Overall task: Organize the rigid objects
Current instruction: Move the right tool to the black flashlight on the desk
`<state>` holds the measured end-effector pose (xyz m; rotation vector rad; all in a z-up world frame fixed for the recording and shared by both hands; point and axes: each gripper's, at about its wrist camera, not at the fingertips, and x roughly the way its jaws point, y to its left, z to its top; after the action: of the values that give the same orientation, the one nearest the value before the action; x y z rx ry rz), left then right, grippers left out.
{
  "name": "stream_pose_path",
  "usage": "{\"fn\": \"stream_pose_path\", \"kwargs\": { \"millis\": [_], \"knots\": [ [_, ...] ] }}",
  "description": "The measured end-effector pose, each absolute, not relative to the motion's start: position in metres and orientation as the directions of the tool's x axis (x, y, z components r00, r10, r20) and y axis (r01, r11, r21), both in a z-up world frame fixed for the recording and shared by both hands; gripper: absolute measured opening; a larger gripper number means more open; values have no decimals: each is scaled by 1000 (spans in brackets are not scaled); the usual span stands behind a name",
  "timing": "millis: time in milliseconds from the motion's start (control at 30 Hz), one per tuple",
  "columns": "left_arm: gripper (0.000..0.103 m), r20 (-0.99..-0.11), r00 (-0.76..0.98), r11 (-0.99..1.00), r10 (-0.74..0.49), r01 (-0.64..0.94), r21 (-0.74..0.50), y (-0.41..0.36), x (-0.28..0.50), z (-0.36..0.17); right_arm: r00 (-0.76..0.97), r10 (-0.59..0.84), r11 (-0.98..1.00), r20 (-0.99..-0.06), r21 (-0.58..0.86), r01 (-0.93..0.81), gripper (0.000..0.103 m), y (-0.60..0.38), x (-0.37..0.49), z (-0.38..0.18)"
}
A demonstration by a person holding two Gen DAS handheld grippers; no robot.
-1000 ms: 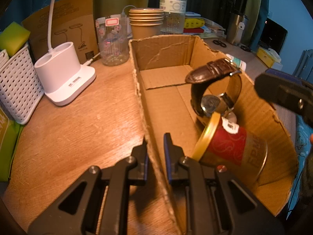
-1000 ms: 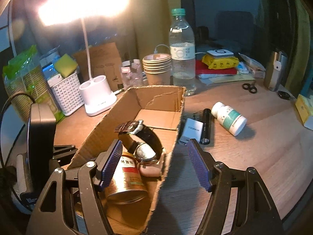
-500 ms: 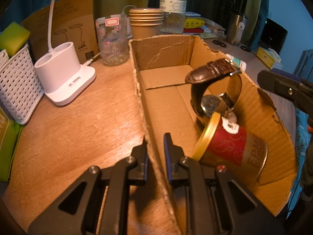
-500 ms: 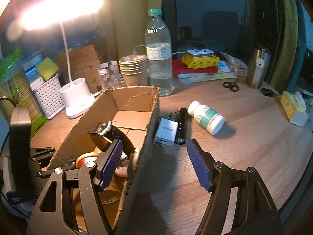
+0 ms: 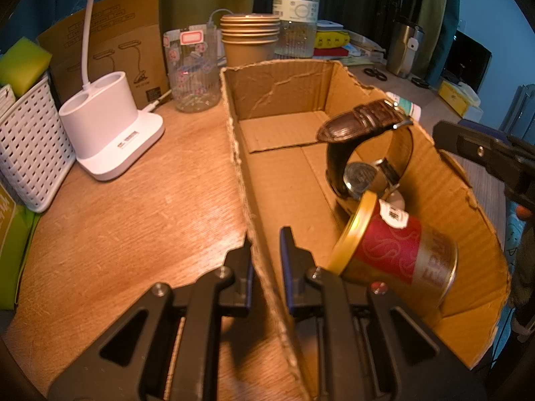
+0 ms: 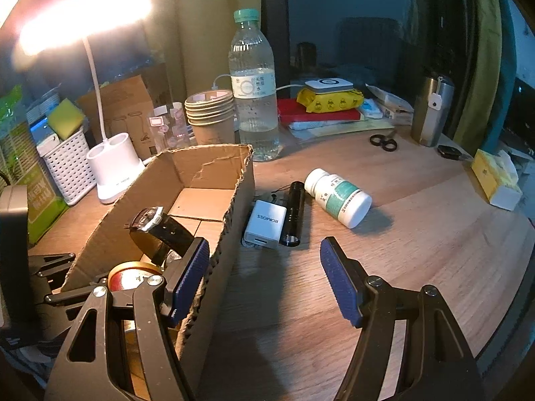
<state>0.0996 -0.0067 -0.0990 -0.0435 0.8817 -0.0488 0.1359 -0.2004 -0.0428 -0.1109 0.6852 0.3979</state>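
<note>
Cardboard box (image 5: 277, 180) sits open-topped on the wooden desk (image 5: 127, 227), and your left gripper (image 5: 265, 250) is clamped on its near side wall, one finger outside and one inside. Just past that inside finger, a red and gold tin (image 5: 398, 250) lies on its side on the box floor. Beyond the tin, touching it, a wristwatch with a dark leather strap (image 5: 364, 123) stands on edge against the right wall. The far half of the box is bare cardboard.

Your right gripper (image 6: 264, 267) hangs over the desk just beside the box's outer wall with its blue-padded fingers (image 6: 337, 284) spread apart and nothing between them. Ahead of it, close against the box, a white power bank (image 6: 265, 224) and a black flashlight (image 6: 292, 214) lie side by side, touching. A white pill bottle with a green label (image 6: 339, 197) lies on its side just to their right.

Farther back stand a water bottle (image 6: 254, 93), a stack of paper cups (image 6: 210, 117), a white desk lamp base (image 6: 113, 167) and a white basket (image 6: 67, 167). Scissors (image 6: 384, 142) and a steel tumbler (image 6: 431, 113) rest near the desk's far right edge.
</note>
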Motion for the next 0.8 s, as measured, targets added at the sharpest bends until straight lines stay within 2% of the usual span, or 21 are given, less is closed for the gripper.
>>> {"fn": "stream_pose_path", "kwargs": {
  "millis": [800],
  "knots": [
    [14, -768, 638, 998, -53, 19, -53, -7, 99, -99, 710, 285, 921, -645, -23, -390, 72, -210, 173, -49]
  ]
}}
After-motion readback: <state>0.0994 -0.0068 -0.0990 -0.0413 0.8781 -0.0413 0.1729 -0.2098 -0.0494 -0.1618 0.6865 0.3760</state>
